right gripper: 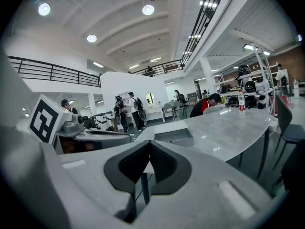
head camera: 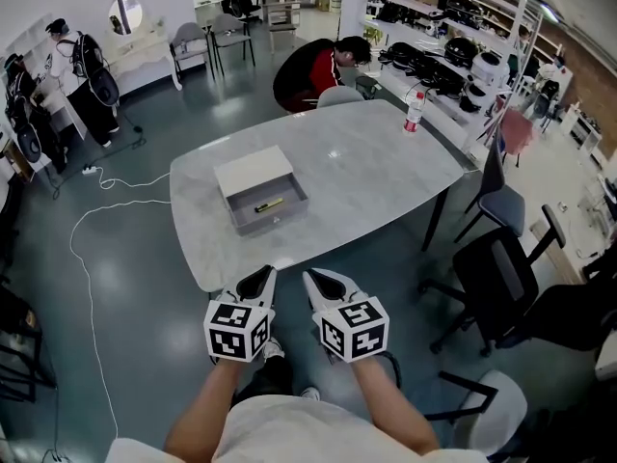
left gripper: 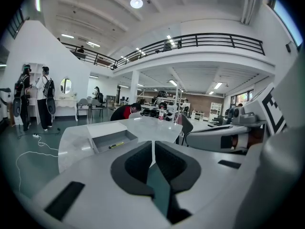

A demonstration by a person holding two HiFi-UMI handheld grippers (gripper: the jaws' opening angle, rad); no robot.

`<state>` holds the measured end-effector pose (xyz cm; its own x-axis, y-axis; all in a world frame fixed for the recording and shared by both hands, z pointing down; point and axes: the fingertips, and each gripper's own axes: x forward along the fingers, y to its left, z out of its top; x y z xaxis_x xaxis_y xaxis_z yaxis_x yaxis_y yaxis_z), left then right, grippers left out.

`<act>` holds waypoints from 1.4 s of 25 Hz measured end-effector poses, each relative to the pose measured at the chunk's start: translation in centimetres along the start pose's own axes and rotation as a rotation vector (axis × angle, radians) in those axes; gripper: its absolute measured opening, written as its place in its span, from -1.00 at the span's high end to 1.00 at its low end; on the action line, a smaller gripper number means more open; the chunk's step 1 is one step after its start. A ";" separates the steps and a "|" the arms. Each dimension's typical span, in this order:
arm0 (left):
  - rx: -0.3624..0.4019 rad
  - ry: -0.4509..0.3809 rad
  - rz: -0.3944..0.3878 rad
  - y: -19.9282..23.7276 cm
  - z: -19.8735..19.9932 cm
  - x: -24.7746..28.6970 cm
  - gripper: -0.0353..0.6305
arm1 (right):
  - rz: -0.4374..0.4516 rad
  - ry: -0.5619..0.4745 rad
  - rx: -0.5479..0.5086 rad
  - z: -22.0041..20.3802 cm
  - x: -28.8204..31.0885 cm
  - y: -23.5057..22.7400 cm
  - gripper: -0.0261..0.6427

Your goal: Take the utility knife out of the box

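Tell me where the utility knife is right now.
In the head view, the yellow utility knife lies inside the open grey box. The box sits on the left part of the table, ahead of the left gripper.

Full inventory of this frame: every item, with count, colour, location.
table: 1, light grey, centre
box: 1, pale grey, open, near-left part of the table
utility knife: 1, yellow, lying inside the box
bottle: 1, clear with red label, far right part of the table
cable: 1, white, on the floor left of the table
chairs: several, dark, right of the table
seated person: 1, red and black top, bent over at the table's far side
standing people: 2, dark backpacks, far left by the wall
left gripper: 1, white with black pads, shut, empty, short of the table's near edge
right gripper: 1, white with black pads, shut, empty, beside the left one
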<state>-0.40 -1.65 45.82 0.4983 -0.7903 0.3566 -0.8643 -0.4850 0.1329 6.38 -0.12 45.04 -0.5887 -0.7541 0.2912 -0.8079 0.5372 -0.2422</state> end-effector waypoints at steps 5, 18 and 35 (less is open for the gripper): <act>-0.005 0.003 -0.002 2.6 0.6 2.5 0.82 | -0.004 0.011 0.003 0.6 3.3 -1.3 0.91; -0.022 0.018 -0.023 10.8 3.8 9.9 0.82 | -0.024 0.047 -0.007 4.2 13.6 -4.6 0.91; -0.025 0.055 -0.102 17.5 5.3 15.1 0.82 | -0.076 0.086 -0.011 6.4 21.8 -5.8 0.91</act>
<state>-7.65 -24.11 48.66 0.5801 -0.7152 0.3899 -0.8109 -0.5522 0.1937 -1.60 -22.10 46.88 -0.5256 -0.7579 0.3864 -0.8502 0.4845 -0.2060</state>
